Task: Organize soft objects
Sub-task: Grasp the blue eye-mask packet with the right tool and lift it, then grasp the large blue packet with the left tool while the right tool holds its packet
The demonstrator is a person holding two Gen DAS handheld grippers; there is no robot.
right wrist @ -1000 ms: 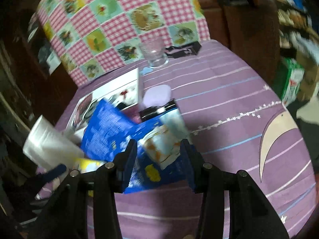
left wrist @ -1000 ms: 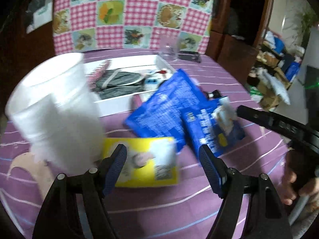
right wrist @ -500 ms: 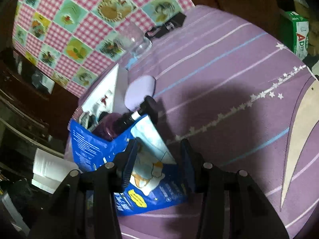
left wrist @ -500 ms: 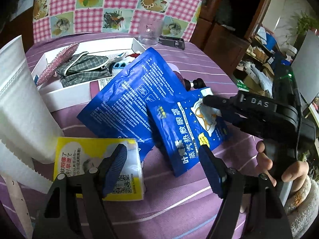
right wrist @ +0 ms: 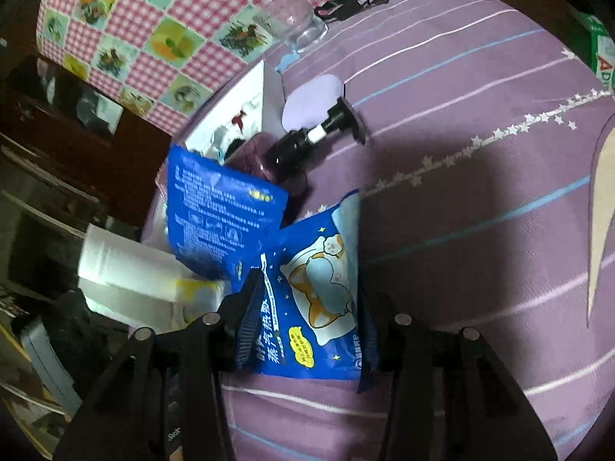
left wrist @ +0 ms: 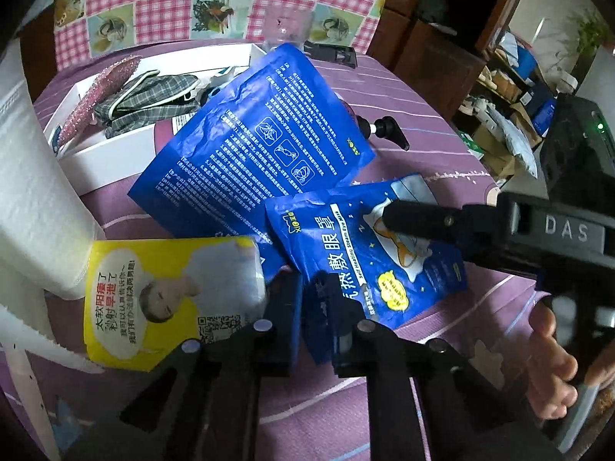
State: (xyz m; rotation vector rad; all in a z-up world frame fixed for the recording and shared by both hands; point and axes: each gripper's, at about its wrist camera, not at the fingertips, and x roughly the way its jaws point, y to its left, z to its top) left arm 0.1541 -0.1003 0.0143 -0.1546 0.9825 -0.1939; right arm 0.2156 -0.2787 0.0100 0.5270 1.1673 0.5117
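We clamp our left gripper (left wrist: 309, 307), jaws just closed, onto the steam eye-mask pouch's (left wrist: 369, 253) near corner; our right gripper (right wrist: 307, 319) straddles it, half-spread, grip unclear.

Right gripper (right wrist: 303, 319) straddles the blue eye-mask pouch (right wrist: 315, 307) on the purple cloth (right wrist: 480, 199), a finger at each side edge. A second blue pouch (right wrist: 219, 215) overlaps it; pump bottle (right wrist: 307, 138), glass (right wrist: 296, 27) and white roll (right wrist: 127, 269) lie around.

Blue pouches (left wrist: 261, 153) on purple tablecloth (right wrist: 480, 199).
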